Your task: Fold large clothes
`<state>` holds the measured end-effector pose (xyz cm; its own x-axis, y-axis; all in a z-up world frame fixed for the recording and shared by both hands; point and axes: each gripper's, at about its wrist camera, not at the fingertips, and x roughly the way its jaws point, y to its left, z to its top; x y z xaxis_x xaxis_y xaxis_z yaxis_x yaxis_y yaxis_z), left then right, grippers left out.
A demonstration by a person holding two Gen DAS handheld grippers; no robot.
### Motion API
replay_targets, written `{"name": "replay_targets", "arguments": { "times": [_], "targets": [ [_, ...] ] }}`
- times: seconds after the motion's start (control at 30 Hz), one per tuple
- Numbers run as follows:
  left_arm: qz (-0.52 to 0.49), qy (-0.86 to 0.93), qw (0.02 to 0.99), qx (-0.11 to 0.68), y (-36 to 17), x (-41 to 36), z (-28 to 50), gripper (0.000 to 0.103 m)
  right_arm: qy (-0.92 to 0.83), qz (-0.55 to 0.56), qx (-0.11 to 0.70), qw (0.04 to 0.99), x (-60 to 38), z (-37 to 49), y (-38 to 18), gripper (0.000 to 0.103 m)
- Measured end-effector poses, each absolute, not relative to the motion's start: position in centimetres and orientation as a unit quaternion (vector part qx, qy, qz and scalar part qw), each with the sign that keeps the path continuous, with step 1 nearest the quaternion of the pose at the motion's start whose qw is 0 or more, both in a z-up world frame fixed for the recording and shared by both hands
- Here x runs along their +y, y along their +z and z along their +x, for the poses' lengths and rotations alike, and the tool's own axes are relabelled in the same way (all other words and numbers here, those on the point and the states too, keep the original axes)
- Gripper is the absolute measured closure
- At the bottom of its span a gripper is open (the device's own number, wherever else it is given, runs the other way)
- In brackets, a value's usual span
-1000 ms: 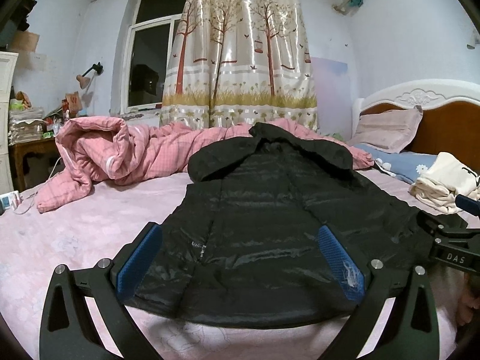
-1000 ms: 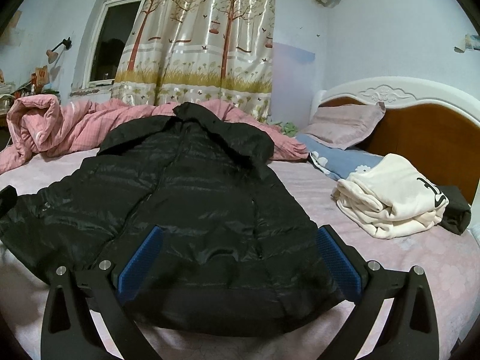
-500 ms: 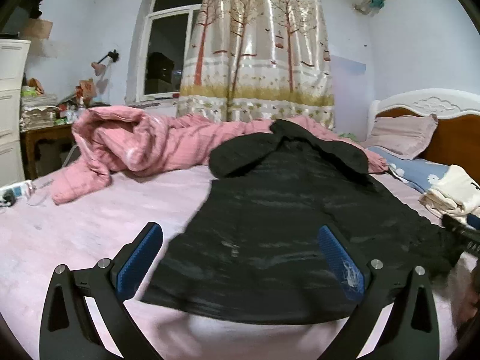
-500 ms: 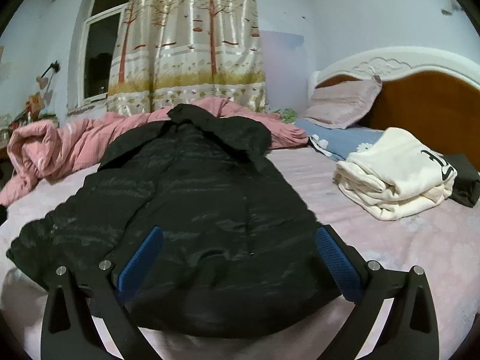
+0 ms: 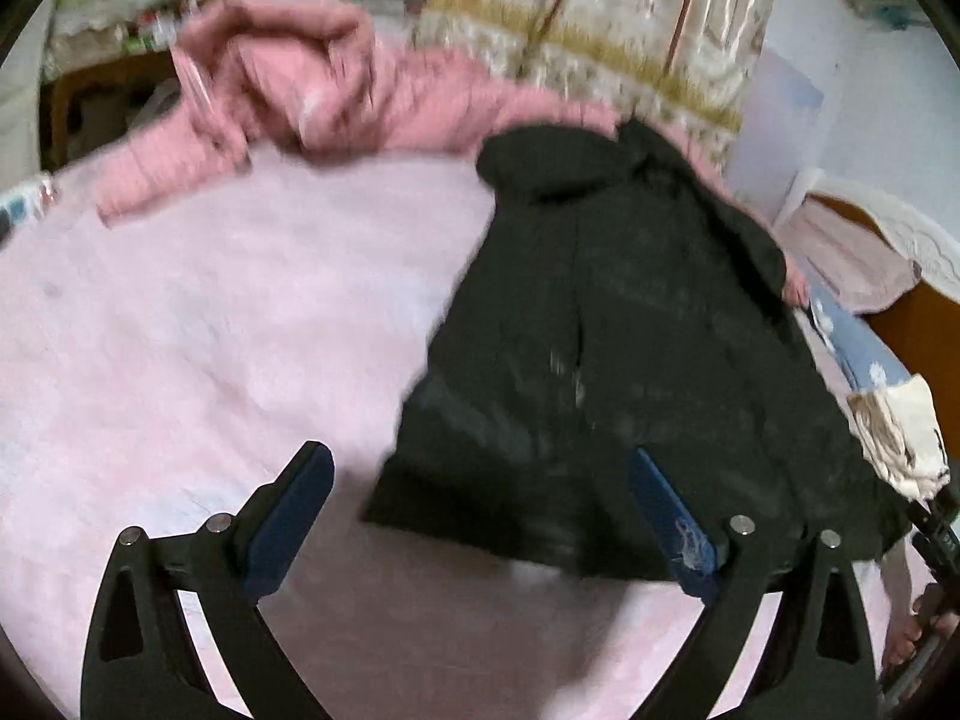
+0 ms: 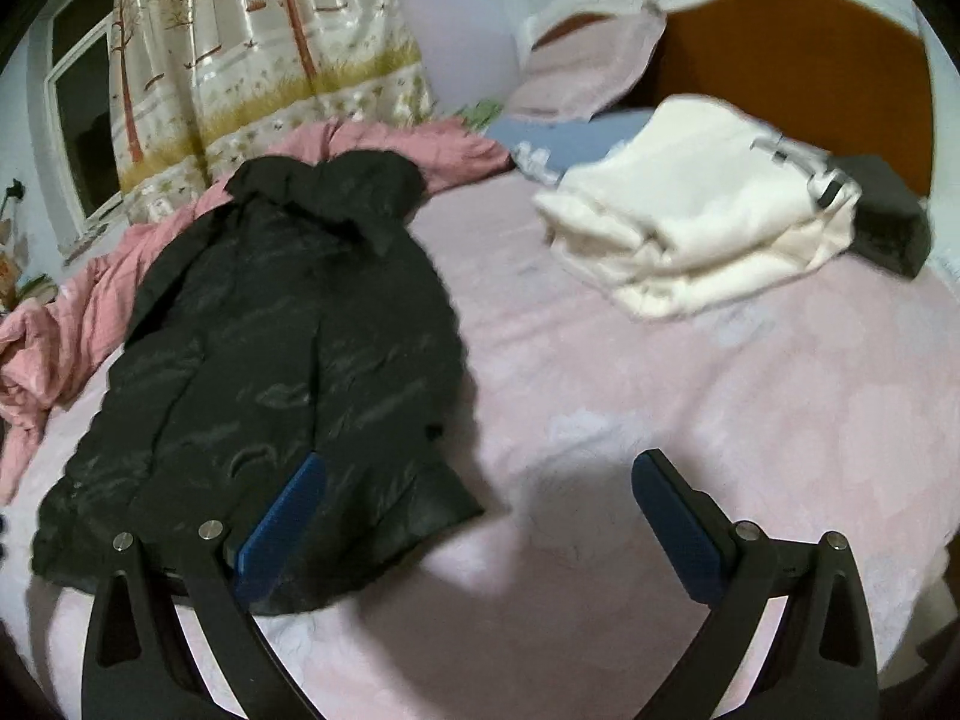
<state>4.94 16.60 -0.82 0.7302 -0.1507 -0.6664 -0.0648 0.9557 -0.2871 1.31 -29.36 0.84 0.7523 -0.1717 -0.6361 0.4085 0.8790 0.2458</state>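
Observation:
A black puffer jacket (image 5: 606, 324) lies flat on the pink bed sheet (image 5: 198, 324), hood toward the curtain. My left gripper (image 5: 480, 468) hovers over the jacket's lower left hem corner; its jaws are closing but still wide, with only hem and sheet seen beyond them and nothing pinched. The same jacket (image 6: 270, 348) fills the left of the right wrist view. My right gripper (image 6: 480, 480) stands open over the lower right hem corner, its left pad (image 6: 282, 516) above the fabric and its right pad above bare sheet (image 6: 660, 396).
A rumpled pink quilt (image 5: 312, 96) lies behind the jacket. Folded cream clothes (image 6: 702, 204) and a dark folded item (image 6: 888, 228) sit near the pillows (image 6: 594, 60) and headboard (image 6: 798, 60). A patterned curtain (image 6: 258, 42) hangs beyond. The other gripper and a hand (image 5: 930, 594) show at right.
Both grippers swung apart and rolled: the left view shifted leftward to the jacket's left hem, the right view rightward to its right hem. Both now tilt more steeply down at the bed.

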Motion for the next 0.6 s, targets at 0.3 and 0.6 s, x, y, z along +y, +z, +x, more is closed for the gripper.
{"name": "replay_targets", "arguments": {
  "times": [0.3,0.6],
  "targets": [
    [-0.182,-0.07,0.891,0.41,-3.7,16.0,6.2,0.075,-0.088,0.187,0.36,0.91,-26.5,3.6,-2.0,0.086],
    [-0.149,-0.07,0.918,0.36,0.3,15.8,-1.0,0.096,-0.114,0.132,0.263,0.949,-24.1,-3.9,3.0,0.099]
  ]
}}
